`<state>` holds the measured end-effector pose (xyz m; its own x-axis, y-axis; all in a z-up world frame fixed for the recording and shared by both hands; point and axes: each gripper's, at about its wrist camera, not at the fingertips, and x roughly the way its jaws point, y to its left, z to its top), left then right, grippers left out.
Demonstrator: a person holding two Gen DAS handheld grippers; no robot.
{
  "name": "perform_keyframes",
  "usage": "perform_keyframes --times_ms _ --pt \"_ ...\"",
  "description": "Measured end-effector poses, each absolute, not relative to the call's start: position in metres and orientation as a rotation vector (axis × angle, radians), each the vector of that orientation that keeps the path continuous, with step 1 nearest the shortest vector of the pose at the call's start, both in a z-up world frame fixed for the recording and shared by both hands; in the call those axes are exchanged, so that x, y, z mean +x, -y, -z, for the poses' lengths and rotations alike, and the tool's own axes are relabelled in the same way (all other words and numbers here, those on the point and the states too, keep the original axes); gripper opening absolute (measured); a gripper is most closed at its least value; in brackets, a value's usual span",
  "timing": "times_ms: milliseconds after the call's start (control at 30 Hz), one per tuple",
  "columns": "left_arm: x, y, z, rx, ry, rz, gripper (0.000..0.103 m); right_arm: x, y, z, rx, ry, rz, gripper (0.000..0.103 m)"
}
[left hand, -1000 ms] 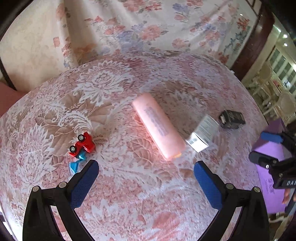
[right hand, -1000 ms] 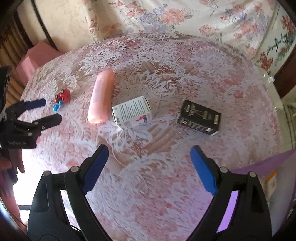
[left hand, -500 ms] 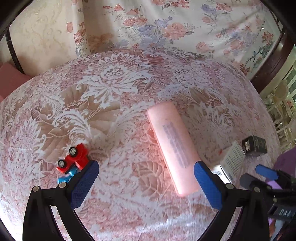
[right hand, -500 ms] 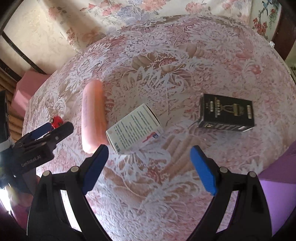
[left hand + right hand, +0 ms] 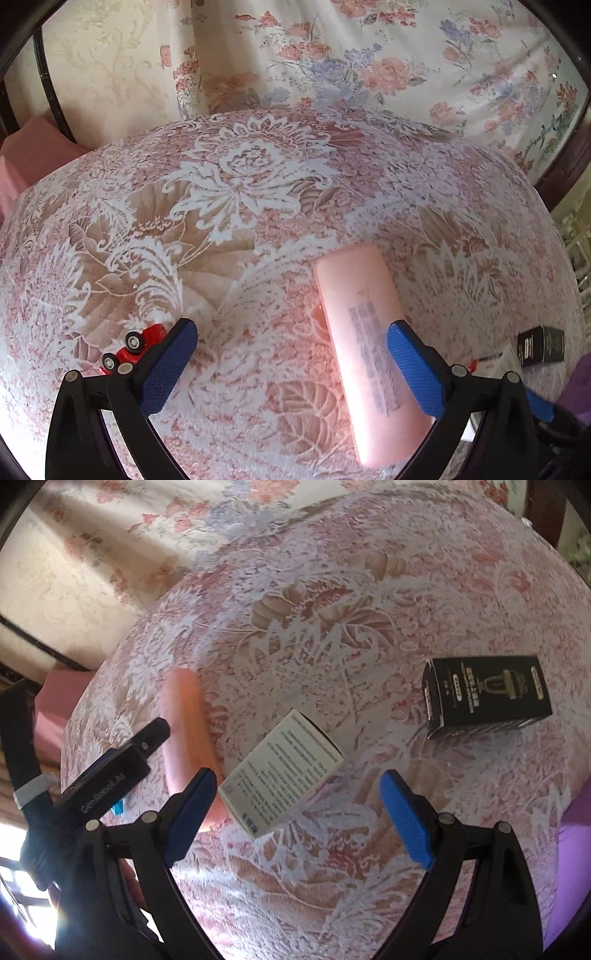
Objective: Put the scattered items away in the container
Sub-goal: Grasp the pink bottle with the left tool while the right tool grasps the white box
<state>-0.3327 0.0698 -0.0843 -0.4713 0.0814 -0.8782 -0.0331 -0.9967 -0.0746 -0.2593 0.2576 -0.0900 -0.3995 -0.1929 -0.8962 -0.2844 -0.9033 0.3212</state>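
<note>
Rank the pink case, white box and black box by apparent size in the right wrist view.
1. White box, though it lies nearest the camera.
2. Black box and pink case look alike; the case is partly hidden.

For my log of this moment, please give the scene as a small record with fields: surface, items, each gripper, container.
surface: table under a floral lace cloth
pink tube: lying flat, its near end beside the white box
black box: lying apart, to the right
toy car: red, at the left finger of the left gripper
left gripper: open, empty, low over the cloth
right gripper: open, empty, white box just ahead of it
container: only a purple edge shows at the right
items in container: cannot tell
</note>
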Motion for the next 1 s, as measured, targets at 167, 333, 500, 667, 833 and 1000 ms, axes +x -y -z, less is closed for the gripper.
perform_keyframes --times_ms 167,333,500,667,833,1000 --pt "-0.337 -0.083 0.085 -1.567 0.054 -2.638 0.103 -0.264 -0.260 0.098 -1.673 -0.725 -2.438 0.091" --pt "-0.342 -0.094 0.090 -1.581 0.011 -2.658 0.103 -0.270 -0.263 0.105 -1.669 -0.753 -2.389 0.091" --pt "-0.345 -0.096 0.096 -1.587 -0.050 -2.666 0.103 -0.276 -0.258 0.105 -1.678 -0.684 -2.400 0.091" --pt "-0.341 -0.099 0.095 -1.575 -0.194 -2.670 0.103 -0.276 -0.250 0.105 -1.722 -0.550 -2.455 0.091" --pt "-0.332 -0.102 0.096 -1.551 -0.382 -2.667 0.103 -0.271 -0.239 0.096 -1.749 -0.272 -2.525 0.091" --pt "-0.327 -0.092 0.096 -1.578 -0.396 -2.644 0.103 -0.263 -0.241 0.093 -1.774 -0.131 -2.536 0.091"
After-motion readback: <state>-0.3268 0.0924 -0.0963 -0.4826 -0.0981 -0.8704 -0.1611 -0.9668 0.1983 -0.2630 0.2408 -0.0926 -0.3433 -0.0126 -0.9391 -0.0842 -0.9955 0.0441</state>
